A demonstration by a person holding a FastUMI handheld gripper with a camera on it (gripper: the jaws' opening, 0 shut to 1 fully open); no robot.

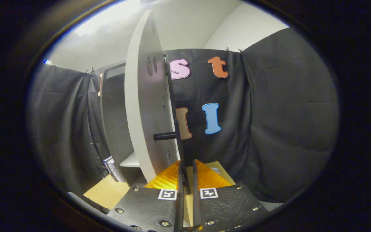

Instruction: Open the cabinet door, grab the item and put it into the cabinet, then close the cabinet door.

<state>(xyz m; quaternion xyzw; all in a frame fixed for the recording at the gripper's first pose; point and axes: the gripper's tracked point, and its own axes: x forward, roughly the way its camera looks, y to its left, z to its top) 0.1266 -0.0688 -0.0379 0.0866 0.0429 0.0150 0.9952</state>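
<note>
Hand-held gripper [186, 167] nearly closed, orange fingers [167, 177] pinching the white cabinet door [147, 109] edge below its black handle [165, 136], seemingly. Door swung open; books [113, 169] beside cabinet [116, 112] on counter [106, 191].

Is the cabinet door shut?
No, the white cabinet door stands swung open, edge toward the nearly closed gripper, with a shelf visible behind it.

Black cloth walls [285, 112], white wall [185, 25] above, tan tabletop [108, 191] below.

The claw [185, 167] points forward, fingers nearly closed, gripping nothing.
</note>
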